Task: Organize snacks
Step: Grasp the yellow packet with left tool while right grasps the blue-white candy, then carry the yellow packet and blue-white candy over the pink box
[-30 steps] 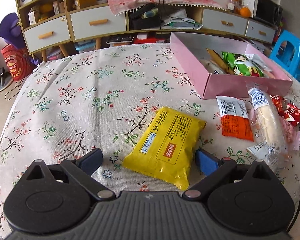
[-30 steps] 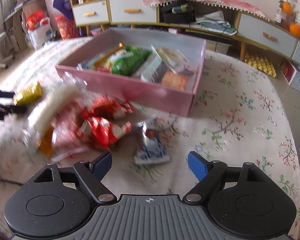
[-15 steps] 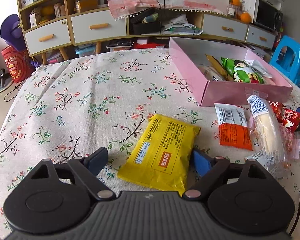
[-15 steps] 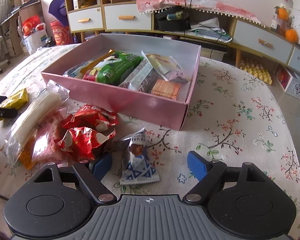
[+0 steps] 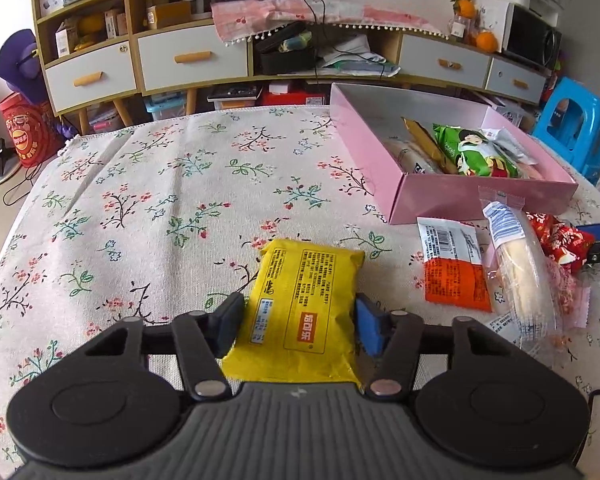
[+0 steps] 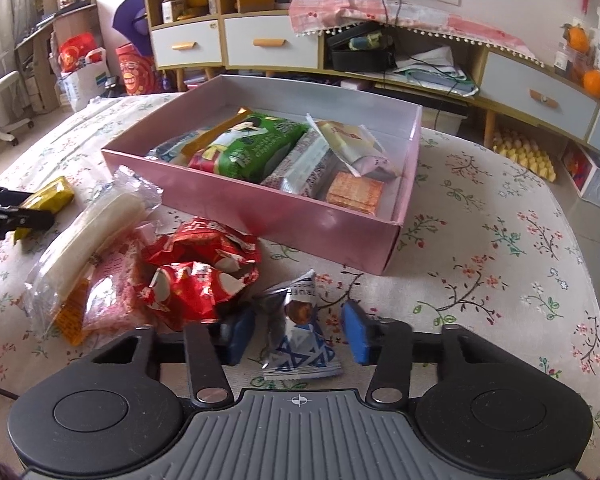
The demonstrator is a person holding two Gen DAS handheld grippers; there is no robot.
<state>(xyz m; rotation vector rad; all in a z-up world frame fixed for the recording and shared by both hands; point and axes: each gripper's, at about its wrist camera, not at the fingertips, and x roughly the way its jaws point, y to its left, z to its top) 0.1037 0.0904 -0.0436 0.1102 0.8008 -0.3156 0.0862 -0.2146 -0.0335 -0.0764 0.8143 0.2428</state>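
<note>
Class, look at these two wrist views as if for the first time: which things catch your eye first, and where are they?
The yellow snack packet lies on the floral tablecloth between the closing jaws of the left gripper. Beyond it to the right sits the open pink box, already holding snacks. The right gripper is closing around a small blue-and-white packet.

- The right gripper [image 6: 298, 330] is closing around a small blue-and-white packet [image 6: 302, 344] on the floral tablecloth [image 6: 480, 280]; its pads stand just clear of it.
- Red wrappers [image 6: 198, 272] lie just left.
- The pink box [image 6: 284, 216] beyond holds a green bag [image 6: 248, 148].
</note>
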